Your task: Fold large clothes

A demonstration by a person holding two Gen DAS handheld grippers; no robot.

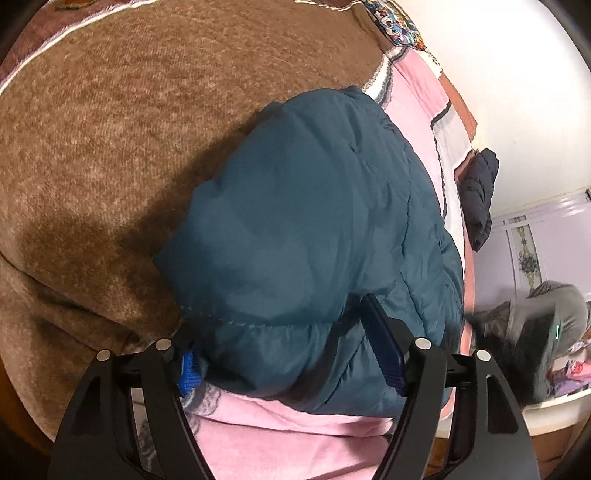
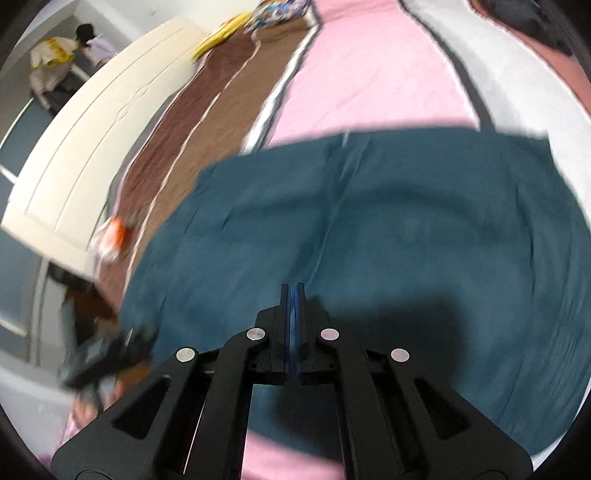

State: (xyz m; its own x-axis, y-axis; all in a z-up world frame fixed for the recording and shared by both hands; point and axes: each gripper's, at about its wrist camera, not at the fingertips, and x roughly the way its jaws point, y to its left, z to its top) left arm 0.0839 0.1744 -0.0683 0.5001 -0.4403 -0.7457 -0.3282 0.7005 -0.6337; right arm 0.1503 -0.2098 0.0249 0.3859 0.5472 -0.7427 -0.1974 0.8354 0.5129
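Note:
A teal padded jacket [image 1: 314,229] lies folded into a thick bundle on the bed, partly on the pink sheet [image 1: 295,428] and partly on the brown blanket [image 1: 110,147]. My left gripper [image 1: 280,328] stands wide open at the jacket's near edge. Its right finger [image 1: 382,347] rests on top of the fabric, and its left finger [image 1: 188,373] sits half hidden beside the hem. In the blurred right wrist view the jacket [image 2: 406,240] spreads flat below my right gripper [image 2: 293,288]. That gripper is shut, with nothing between its pads.
A dark garment [image 1: 478,195] hangs at the bed's far right edge. A cream board [image 2: 92,147] borders the bed on the left, with an orange and white item [image 2: 114,236] beside it. A patterned pillow [image 2: 277,11] lies at the head. Pink sheet [image 2: 369,74] stretches beyond the jacket.

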